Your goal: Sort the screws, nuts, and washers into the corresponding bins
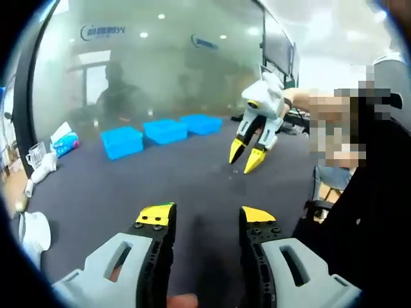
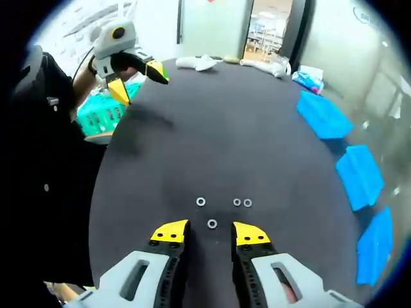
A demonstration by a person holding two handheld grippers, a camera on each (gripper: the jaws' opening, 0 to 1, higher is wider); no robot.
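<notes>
Washers [image 2: 211, 224] are sitting right off my right gripper [image 2: 210, 231]: four small rings on the dark table [image 2: 225, 141], one lying between the yellow jaw tips, one just ahead and to the left of them, and a pair side by side just ahead and to the right [image 2: 242, 203]. I'm holding the right gripper's jaws parted with a narrow gap, nothing clamped in them; I can't tell whether the tips are touching the tabletop.

I'm seeing three blue bins [image 2: 359, 176] running in a row along the table's far edge, well off to the right of this gripper, none near the washers. In the left gripper view the same bins [image 1: 164, 130] are lining up ahead and to the left, in front of a frosted glass wall [image 1: 160, 64].

I'm keeping the left gripper [image 1: 205, 218] wide open and empty, jaws well apart above bare tabletop [image 1: 192, 173]. The right gripper [image 1: 246, 156] is showing ahead and to the right of it, tips pointing down at the table.

From the right gripper view, the left gripper [image 2: 138, 80] is hovering far ahead and left, near the table's edge, jaws spread. White clutter [image 2: 199, 62] is lying at the far end of the table.
</notes>
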